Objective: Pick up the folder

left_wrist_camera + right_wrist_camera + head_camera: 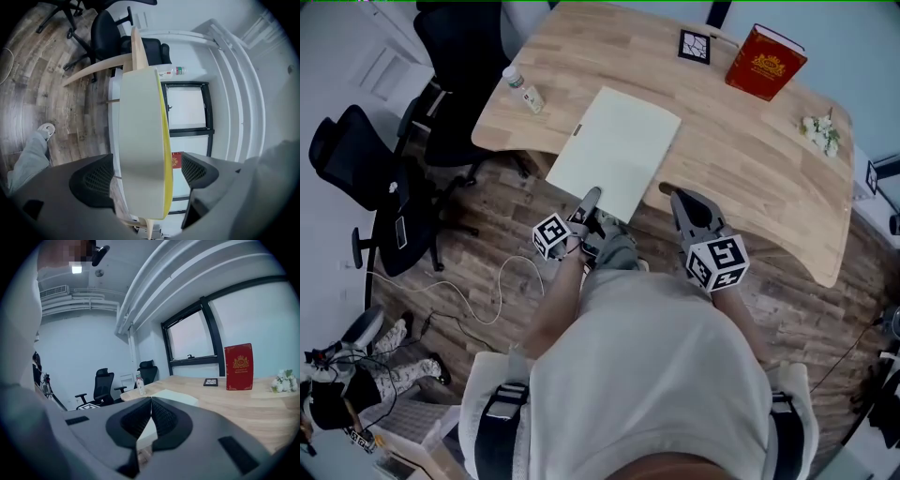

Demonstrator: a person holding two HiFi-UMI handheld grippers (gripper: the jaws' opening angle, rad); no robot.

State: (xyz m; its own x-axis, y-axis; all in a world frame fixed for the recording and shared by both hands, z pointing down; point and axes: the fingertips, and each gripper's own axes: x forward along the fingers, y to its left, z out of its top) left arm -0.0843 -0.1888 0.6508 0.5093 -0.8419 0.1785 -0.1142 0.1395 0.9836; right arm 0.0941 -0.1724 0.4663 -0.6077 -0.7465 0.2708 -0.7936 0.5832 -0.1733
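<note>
Head view: the folder (619, 150) lies on the desk (750, 141), its near end overhanging the desk's edge, probably so fingers can straddle it. Only the left gripper view shows the left gripper (146, 165) with fingers spread either side of that end, not pinching. Right gripper view: the right gripper (151, 404), short of the desk's edge, has its fingers pressed together, empty.
</note>
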